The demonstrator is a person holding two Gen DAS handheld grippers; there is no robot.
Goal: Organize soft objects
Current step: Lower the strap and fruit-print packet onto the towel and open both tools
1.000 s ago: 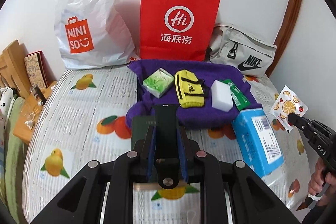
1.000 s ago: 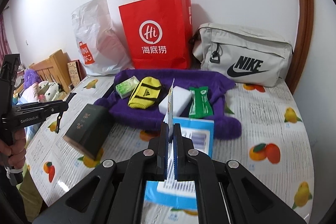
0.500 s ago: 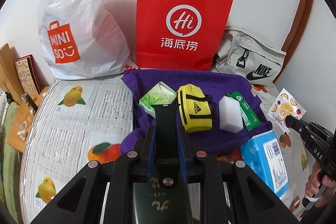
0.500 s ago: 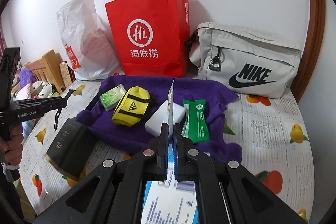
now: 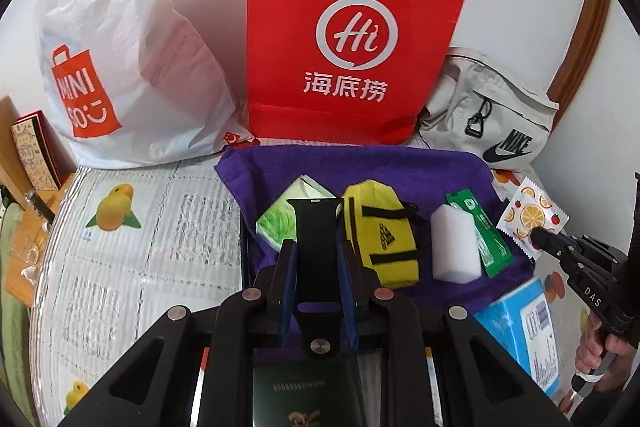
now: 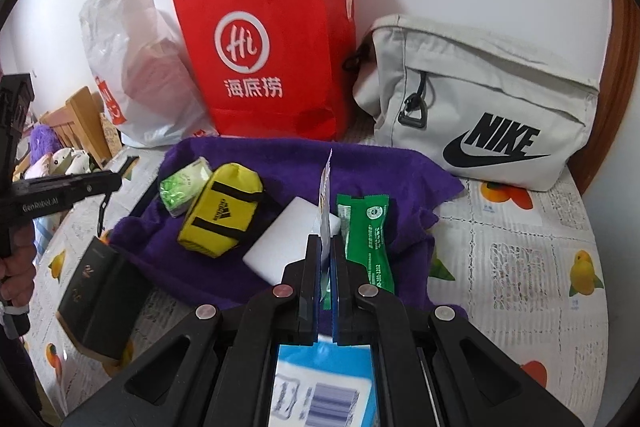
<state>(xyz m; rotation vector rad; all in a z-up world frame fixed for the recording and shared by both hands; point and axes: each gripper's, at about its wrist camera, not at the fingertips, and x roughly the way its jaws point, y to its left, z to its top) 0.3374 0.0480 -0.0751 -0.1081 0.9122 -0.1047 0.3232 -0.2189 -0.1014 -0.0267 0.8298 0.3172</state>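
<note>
Kid: Claws first! What is in the left claw (image 5: 316, 247)?

Friend: A black strap (image 5: 318, 223). The claw is almost shut, and its two blue pads squeeze the strap from both sides. The strap sticks out in front, up over the purple towel (image 5: 400, 167).

Kid: And the right claw (image 6: 329, 243)?

Friend: It is shut tight on a thin packet with orange slices (image 5: 528, 215) printed on it. The packet stands up out of the tips. From the left camera you can see it at the right edge of the towel, up in the air.

Kid: What lies on the towel?

Friend: Four things in a row. A green tissue pack (image 5: 276, 227) is on the left. Next comes a little yellow bag (image 5: 384, 235). Then there is a white sponge (image 5: 454, 247), with a green packet (image 5: 480, 231) touching its right side.

Kid: What is near the towel?

Friend: A blue box (image 5: 528, 331) lies just in front of it, under the right claw. A dark book (image 6: 100, 291) lies at the front left corner, under the left claw. Both sit on a cover with fruit pictures (image 5: 120, 227).

Kid: And at the back?

Friend: Three bags lean on the wall. There is a white plastic bag (image 5: 120, 47), a red paper bag (image 5: 352, 27) and a grey bag (image 6: 480, 107). The red one stands just behind the towel.
</note>
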